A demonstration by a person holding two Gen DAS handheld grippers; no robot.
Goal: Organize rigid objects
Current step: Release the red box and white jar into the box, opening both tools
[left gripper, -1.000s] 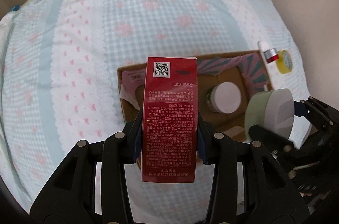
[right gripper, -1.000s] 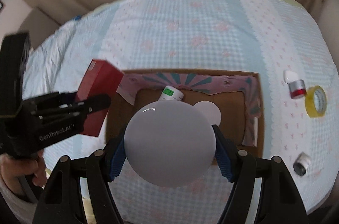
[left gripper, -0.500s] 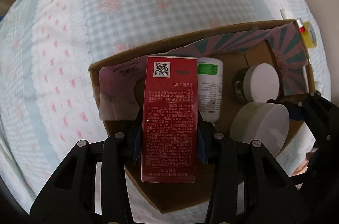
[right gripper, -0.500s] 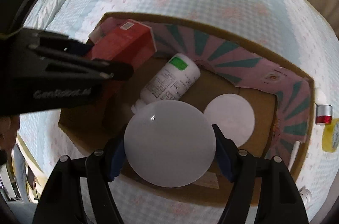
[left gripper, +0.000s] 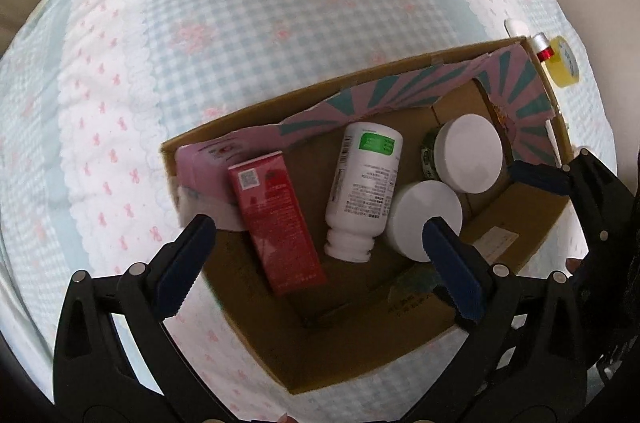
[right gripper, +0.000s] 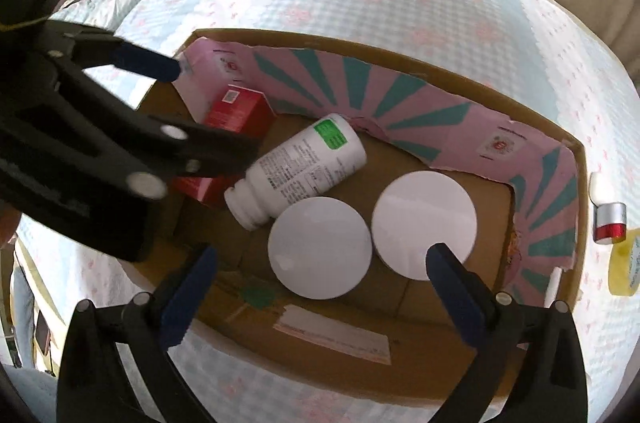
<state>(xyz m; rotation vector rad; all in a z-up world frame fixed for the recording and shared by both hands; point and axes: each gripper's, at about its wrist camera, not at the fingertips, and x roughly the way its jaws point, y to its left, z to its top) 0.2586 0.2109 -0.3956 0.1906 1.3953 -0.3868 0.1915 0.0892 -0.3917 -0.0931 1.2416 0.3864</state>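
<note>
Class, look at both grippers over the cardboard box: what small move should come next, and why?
Probably lift both grippers straight up out of the box. The left gripper and right gripper have just opened and hold nothing; the red carton and round white jar now lie inside. The yellow tape roll and small red-banded bottle remain outside.

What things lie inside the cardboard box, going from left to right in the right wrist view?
Red rectangular carton → white plastic bottle with green label → nearer round white jar lid → farther round white jar lid.
</note>
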